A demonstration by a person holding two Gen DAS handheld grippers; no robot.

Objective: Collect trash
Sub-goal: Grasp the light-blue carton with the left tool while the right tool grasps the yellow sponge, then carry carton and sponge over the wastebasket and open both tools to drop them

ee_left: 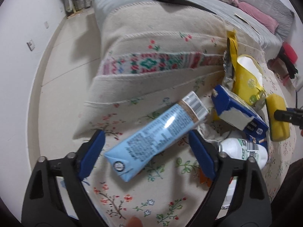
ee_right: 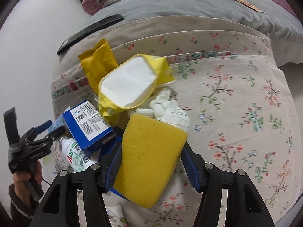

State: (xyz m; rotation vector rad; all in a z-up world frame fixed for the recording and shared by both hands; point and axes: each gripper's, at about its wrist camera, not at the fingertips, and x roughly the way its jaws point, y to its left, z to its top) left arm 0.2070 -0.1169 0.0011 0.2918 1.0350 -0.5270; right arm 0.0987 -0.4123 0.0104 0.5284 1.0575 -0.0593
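My right gripper (ee_right: pixel 151 162) pinches the yellow sponge (ee_right: pixel 149 158): soft, light, squashes easily. My left gripper (ee_left: pixel 147 151) gapes astride the light-blue carton (ee_left: pixel 157 134), untouched; stiff, slick, best taken mid-body.

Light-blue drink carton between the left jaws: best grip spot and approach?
Grip the light-blue drink carton mid-body across its narrow width, coming from above. It lies flat and diagonal on the floral blanket, long flat sides exposed; the left gripper already straddles it, pads not yet touching.

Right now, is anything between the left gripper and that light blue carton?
Nothing visible. The light blue carton lies on the floral blanket between the open fingers of the left gripper, neither pad touching it.
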